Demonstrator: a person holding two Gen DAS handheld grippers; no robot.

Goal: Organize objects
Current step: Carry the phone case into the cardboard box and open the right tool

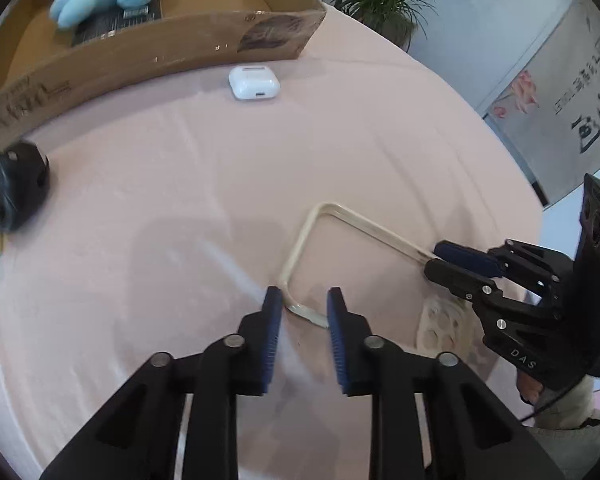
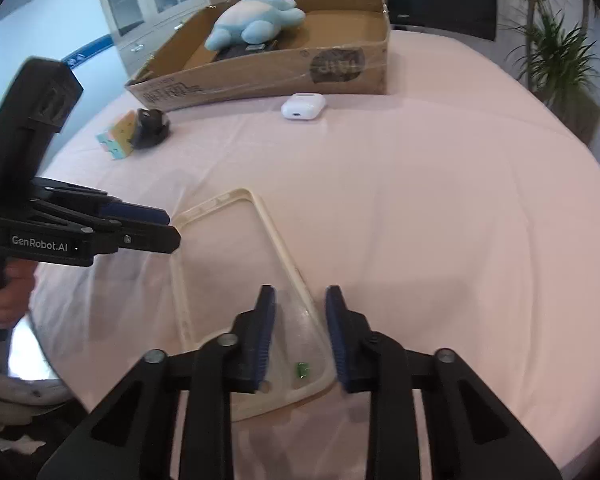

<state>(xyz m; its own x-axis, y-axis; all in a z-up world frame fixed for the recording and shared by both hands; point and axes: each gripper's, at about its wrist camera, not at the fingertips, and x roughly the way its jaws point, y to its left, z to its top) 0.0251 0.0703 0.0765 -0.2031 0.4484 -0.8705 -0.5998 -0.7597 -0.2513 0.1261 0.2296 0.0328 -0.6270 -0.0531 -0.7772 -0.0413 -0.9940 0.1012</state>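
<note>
Reading left to right. My left hand (image 2: 4,292) is on the handle at the frame edge. Cube (image 2: 116,136) sits far left on the pink cloth (image 2: 440,220), touching a black gadget (image 2: 150,128) just right of it; I cannot tell what the gadget is.

Behind them the box (image 2: 260,76) lies open-topped. The blue plush (image 2: 252,20) is inside, at its left end, on a dark flat item. The right end of the box is bare cardboard. Earbuds (image 2: 302,106) sit on the cloth just in front of the box, near its right corner, not in it.

Phone case (image 2: 277,240) is at the near middle of the table, well apart from the box, clear with a cream rim.

Left gripper (image 1: 303,296) is pinched narrow on one corner of the phone case. From the right cam its jaws are nearly together over that corner.

Right gripper (image 2: 300,294) is clamped on the long rim near the other end. From the left cam the rim runs straight in between its nearly closed jaws.

Both grippers point steeply down. Plant (image 2: 560,60) stands past the table's right edge.
</note>
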